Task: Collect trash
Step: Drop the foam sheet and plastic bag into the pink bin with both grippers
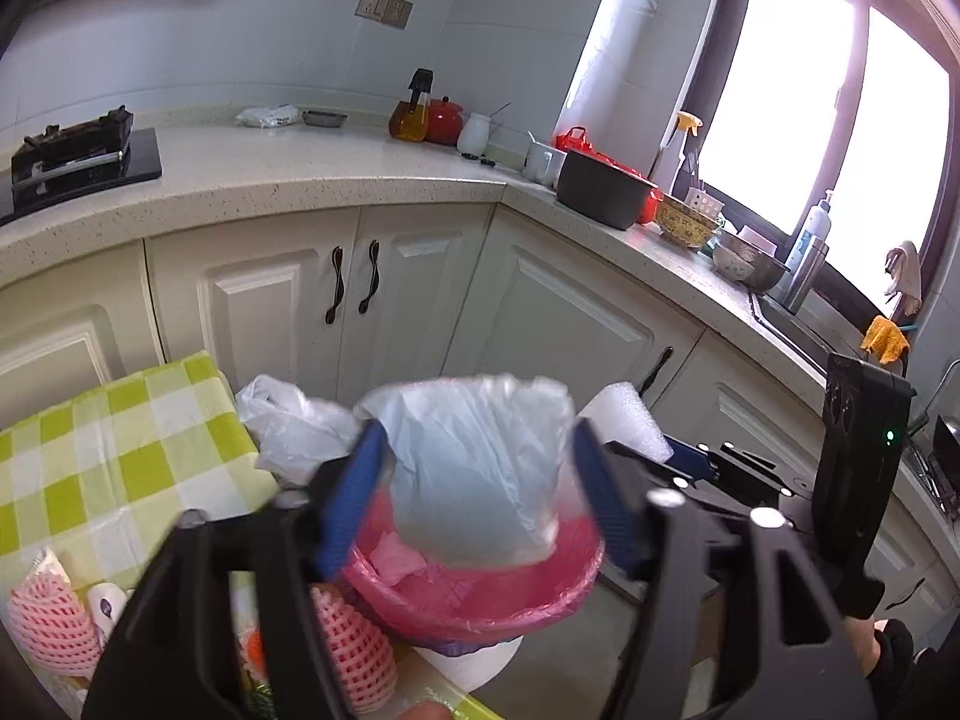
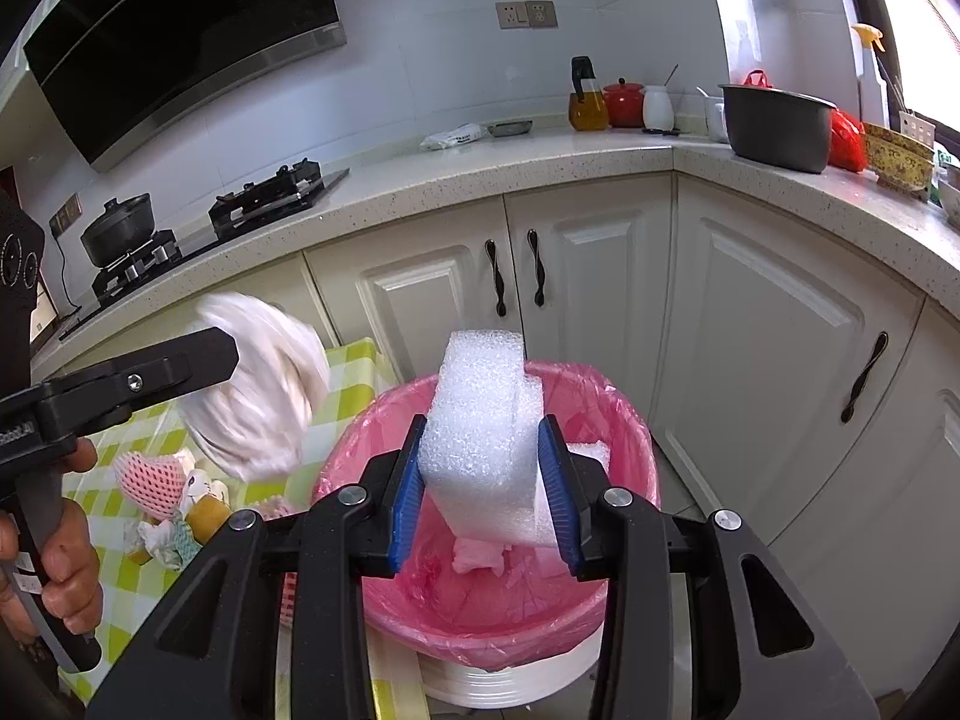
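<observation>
L gripper [image 1: 474, 498] grips a plastic bag [image 1: 474, 462] over the bin [image 1: 474, 606]. R gripper [image 2: 486, 492] clamps a foam sheet [image 2: 480, 432] above the bin's near rim.

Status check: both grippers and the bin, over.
Left gripper shut on crumpled white plastic bag. Right gripper shut on white foam sheet, over pink-lined trash bin. Nothing blocking.

We're in a home kitchen: speckled pale stone L-shaped countertop [image 2: 480, 174] over cream panelled cabinet doors [image 2: 600, 276], black gas hob [image 2: 270, 195] carrying a black lidded pot [image 2: 117, 228], black slanted range hood [image 2: 180, 30] above, steel sink [image 1: 798, 330] by the bright window [image 1: 840, 120], amber glass oil bottle [image 2: 588, 99].
</observation>
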A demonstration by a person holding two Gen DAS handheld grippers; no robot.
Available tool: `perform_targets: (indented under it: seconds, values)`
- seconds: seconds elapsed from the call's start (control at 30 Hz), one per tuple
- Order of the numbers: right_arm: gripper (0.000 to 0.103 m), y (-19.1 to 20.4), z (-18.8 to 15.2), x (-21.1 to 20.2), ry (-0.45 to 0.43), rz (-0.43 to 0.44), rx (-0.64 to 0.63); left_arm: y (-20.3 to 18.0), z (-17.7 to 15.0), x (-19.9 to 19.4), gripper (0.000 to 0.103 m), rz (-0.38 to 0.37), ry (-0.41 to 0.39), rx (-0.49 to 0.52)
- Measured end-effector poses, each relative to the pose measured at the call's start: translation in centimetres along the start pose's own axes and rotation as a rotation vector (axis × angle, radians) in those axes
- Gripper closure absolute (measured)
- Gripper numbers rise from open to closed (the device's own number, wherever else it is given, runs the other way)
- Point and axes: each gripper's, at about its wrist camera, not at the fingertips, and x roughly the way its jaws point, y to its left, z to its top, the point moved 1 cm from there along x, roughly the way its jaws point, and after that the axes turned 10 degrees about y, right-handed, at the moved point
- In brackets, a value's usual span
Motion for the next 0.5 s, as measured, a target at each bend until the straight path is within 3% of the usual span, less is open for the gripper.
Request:
perform_targets:
  seconds: [0.07, 0.33, 0.5]
  values:
    - [0.046, -0.1, -0.3, 0.2, 0.007, -0.003, 0.001, 0.3, 0.0, 0.2, 0.027, -0.007, 0.003, -0.006]
    - [0.045, -0.7, -1.6, -0.5, 0.008, -0.023, 0.019, 2.3, -1.3, -1.9, 0.027, 0.018, -0.027, -0.053]
    - [0.04, 0.2, -2.9, -1.4, 0.003, -0.027, 0.033, 4.0, -3.4, -4.6, 0.027, 0.059, -0.057, -0.089]
